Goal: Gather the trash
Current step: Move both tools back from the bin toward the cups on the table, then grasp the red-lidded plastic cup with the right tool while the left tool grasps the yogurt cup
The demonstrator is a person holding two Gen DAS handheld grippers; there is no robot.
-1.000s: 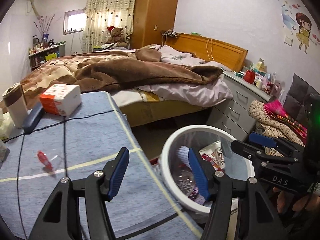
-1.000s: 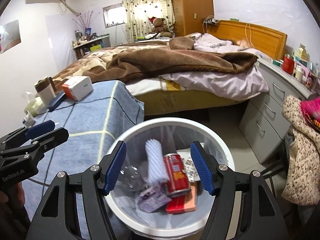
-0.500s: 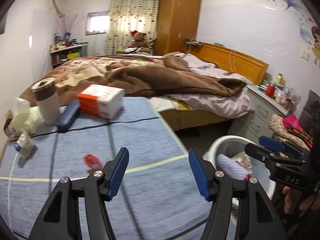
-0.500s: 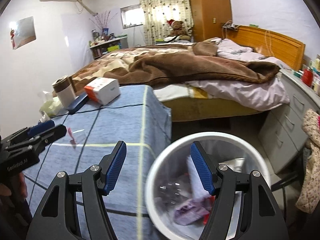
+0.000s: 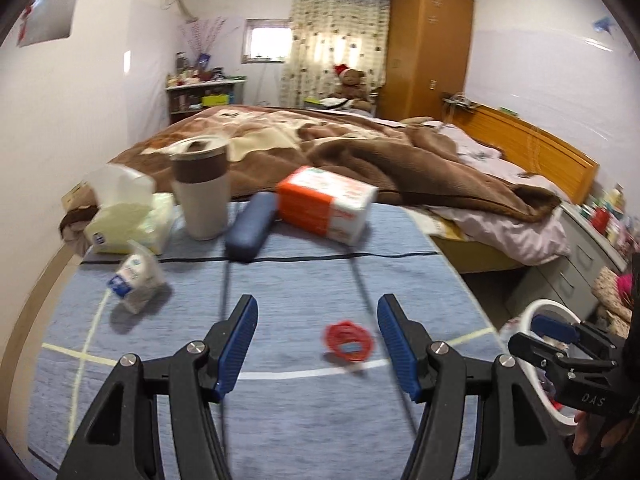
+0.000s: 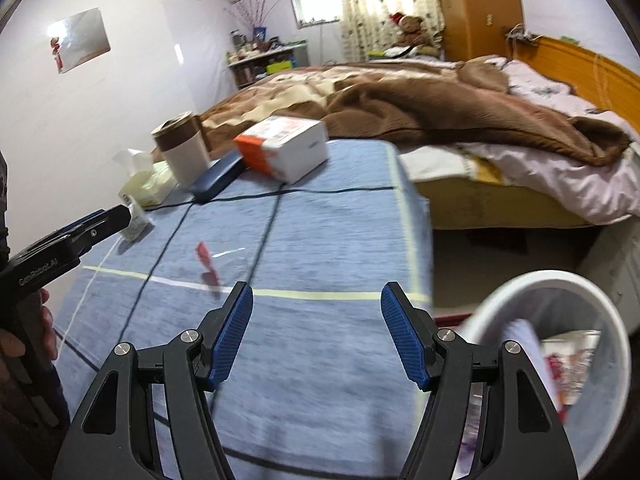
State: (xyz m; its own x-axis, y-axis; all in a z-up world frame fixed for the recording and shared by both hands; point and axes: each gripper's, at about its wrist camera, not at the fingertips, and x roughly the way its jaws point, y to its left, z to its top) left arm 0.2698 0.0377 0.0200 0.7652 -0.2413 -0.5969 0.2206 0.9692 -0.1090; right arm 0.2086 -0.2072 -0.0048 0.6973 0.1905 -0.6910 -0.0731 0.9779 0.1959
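Red wrapper (image 5: 349,340) on a blue tablecloth (image 5: 304,280) with pale and dark stripes.

A table (image 5: 304,280) with a blue cloth carries a cup (image 5: 202,190), a dark blue case (image 5: 250,226) just beside it, an orange-white box (image 5: 326,204), a tissue pack (image 5: 128,216), a small crumpled packet (image 5: 136,280) and a red wrapper (image 5: 349,340). A white bin (image 6: 560,344) stands on the floor beside the table.

place: home bedroom | signs: bed (image 5: 360,148); wardrobe (image 5: 428,44); teddy bear (image 5: 352,84)
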